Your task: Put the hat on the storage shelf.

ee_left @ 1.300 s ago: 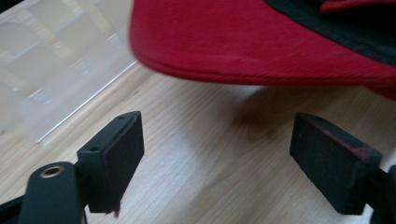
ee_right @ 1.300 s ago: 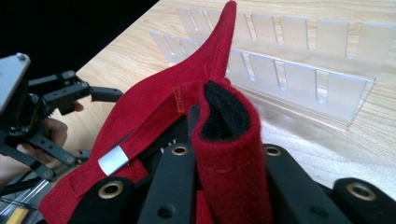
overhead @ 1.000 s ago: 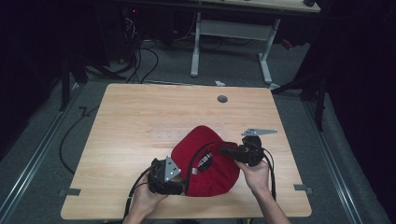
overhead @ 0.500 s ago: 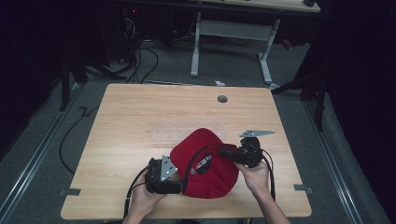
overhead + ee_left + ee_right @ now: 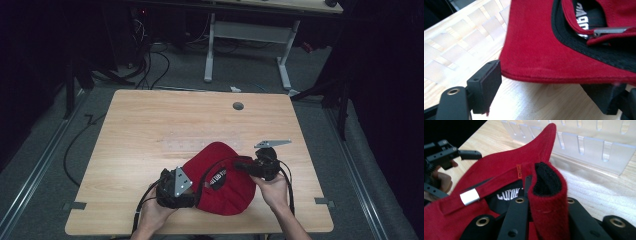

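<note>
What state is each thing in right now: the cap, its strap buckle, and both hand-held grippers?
Red cap: lying on the table, inside facing up, rim folded where pinched.
Strap buckle: threaded on the strap, fastened.
Left hand-held gripper: open, jaws either side of the cap's edge.
Right hand-held gripper: shut on the cap's folded rim.
Clear slotted rack: lying on the table, untouched.

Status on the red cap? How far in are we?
Done: the right gripper is shut on a folded piece of the red cap, pinched between its jaws. In hand: the left gripper has its jaws either side of the cap's edge on the table; whether they have closed on it I cannot tell. Left: the cap lies crumpled, strap buckle up, beside the clear rack; the goal beyond that isn't evident.
</note>
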